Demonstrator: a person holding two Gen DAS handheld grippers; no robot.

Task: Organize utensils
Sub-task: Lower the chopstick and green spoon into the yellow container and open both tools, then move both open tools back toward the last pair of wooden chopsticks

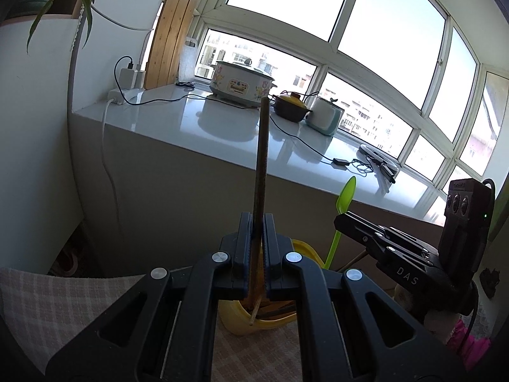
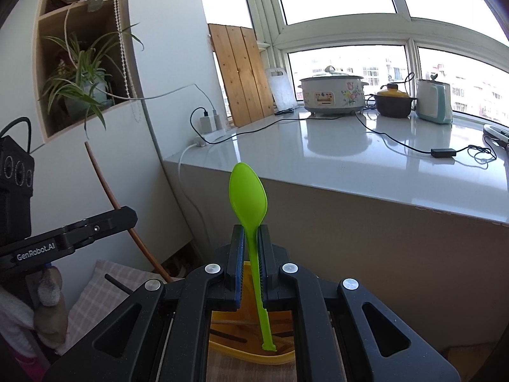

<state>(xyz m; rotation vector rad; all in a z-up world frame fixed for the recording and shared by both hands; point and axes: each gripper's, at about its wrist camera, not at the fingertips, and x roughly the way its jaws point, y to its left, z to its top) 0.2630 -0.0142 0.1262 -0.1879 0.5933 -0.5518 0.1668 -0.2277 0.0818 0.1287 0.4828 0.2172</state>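
Observation:
My left gripper (image 1: 257,222) is shut on a long brown chopstick (image 1: 261,165) that stands upright, its lower end over a yellow container (image 1: 237,320). My right gripper (image 2: 251,234) is shut on a green plastic spoon (image 2: 248,191), bowl up, handle end down in the same yellow container (image 2: 222,347), which holds more wooden and dark sticks. The spoon (image 1: 345,197) and right gripper (image 1: 381,242) show at the right of the left wrist view. The chopstick (image 2: 105,184) and left gripper (image 2: 95,226) show at the left of the right wrist view.
The container sits on a checked cloth (image 1: 63,302). Behind is a white counter (image 2: 350,159) with a cooker (image 2: 332,94), a dark pot (image 2: 394,102), a kettle (image 2: 434,102) and cables. A wooden board (image 2: 241,76) leans at the window. A plant (image 2: 79,79) sits in a shelf.

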